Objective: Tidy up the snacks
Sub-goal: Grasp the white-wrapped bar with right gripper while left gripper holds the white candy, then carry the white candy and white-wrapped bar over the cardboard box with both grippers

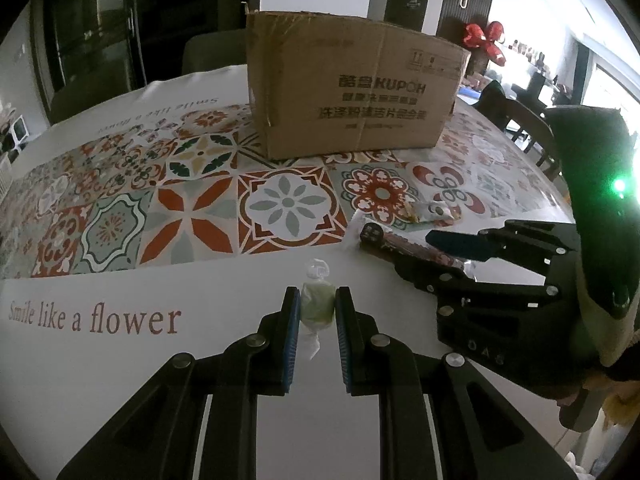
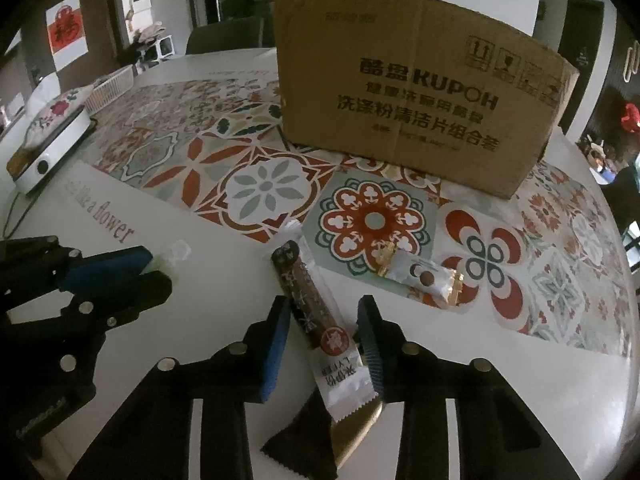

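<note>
The left hand-held gripper [image 1: 317,306] pinched a pale green twist-wrapped candy [image 1: 316,304] on the tabletop [image 1: 200,360], near the cardboard box [image 1: 348,88]. The right hand-held gripper [image 2: 324,320] straddled a long brown-and-white snack bar [image 2: 316,320], jaws apart.

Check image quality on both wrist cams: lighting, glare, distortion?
Left wrist: dim indoors, blown-out window at right, green LED flare on the right gripper; heavy fisheye bends the cardboard box; green candy between the left gripper's pads is sharp. Right wrist: dim and dark at the edges, with strong barrel curve; the long snack bar print is readable.
</note>
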Motion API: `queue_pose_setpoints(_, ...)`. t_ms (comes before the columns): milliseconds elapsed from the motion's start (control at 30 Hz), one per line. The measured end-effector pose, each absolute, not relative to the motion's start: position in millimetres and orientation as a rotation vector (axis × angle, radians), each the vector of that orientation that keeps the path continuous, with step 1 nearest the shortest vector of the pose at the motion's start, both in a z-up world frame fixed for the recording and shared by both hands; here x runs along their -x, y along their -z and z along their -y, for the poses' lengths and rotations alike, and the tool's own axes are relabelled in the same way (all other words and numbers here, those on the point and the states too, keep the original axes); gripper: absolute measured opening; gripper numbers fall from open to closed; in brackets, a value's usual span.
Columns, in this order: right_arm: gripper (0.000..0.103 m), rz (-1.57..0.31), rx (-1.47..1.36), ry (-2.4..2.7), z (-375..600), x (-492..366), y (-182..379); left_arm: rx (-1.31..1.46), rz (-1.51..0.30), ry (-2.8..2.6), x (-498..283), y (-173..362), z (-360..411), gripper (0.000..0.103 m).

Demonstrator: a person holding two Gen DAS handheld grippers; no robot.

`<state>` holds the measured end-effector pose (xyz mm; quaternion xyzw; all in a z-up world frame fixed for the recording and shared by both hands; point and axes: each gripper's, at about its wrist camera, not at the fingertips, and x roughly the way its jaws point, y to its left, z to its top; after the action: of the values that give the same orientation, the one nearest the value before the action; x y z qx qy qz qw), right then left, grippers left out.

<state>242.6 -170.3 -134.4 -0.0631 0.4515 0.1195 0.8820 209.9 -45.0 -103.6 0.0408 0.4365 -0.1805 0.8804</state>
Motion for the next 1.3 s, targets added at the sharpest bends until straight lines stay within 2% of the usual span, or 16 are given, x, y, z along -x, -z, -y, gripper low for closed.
queue_pose_setpoints(167, 0.021, -0.92, 0.139, -0.248, 169, -242, 133, -0.081, -0.908, 0.377, -213, 103, 46, 0.019)
queue_pose_setpoints(267, 0.019, -0.904, 0.131, -0.243, 170, -241, 130, -0.077, -0.904, 0.373, -213, 100, 46, 0.019)
queue_pose_setpoints(633, 0.018, -0.808, 0.056, -0.218, 183, -227, 99, -0.082, -0.83, 0.36, -213, 72, 48, 0.019)
queue_pose_setpoints(1300, 0.018, -0.553, -0.059, -0.143, 219, -233, 11, -0.1, -0.599, 0.382, -251, -16, 67, 0.019)
